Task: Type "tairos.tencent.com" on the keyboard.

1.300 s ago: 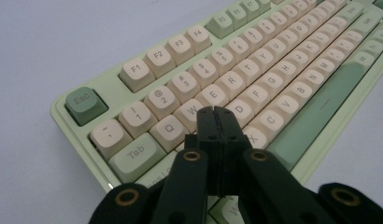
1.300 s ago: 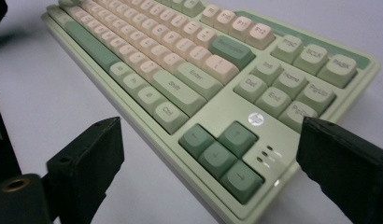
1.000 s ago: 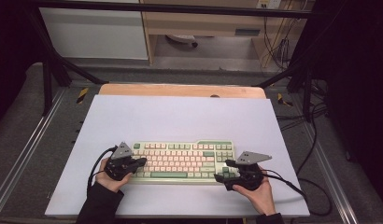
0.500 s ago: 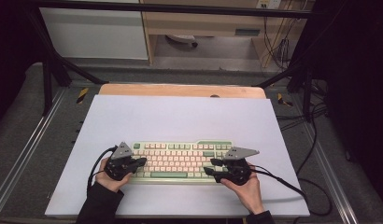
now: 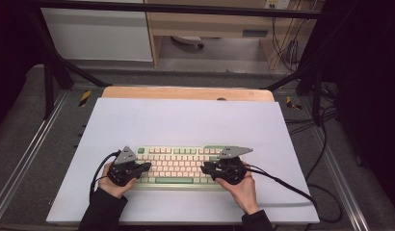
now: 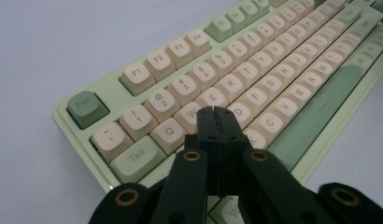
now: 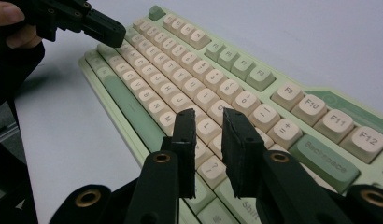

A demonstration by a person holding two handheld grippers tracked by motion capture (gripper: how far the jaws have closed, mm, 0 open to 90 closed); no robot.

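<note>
Since 1 second ago, the right gripper (image 5: 211,169) has slid left along the keyboard (image 5: 178,165), its jaws closing to a narrow gap with nothing between them. It hovers over the keys near L (image 7: 208,126). The left gripper (image 6: 215,113), shut and empty, points at the W-E keys; the keyboard's long axis runs left-right on the table (image 5: 186,120).

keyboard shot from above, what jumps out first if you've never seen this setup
A green and cream keyboard lies near the front edge of a pale table. A hand at each end holds black tongs over the keys: the left tongs are shut with their tips above the W key, and the right tongs stand slightly apart, gripping nothing, having just been closing.
</note>
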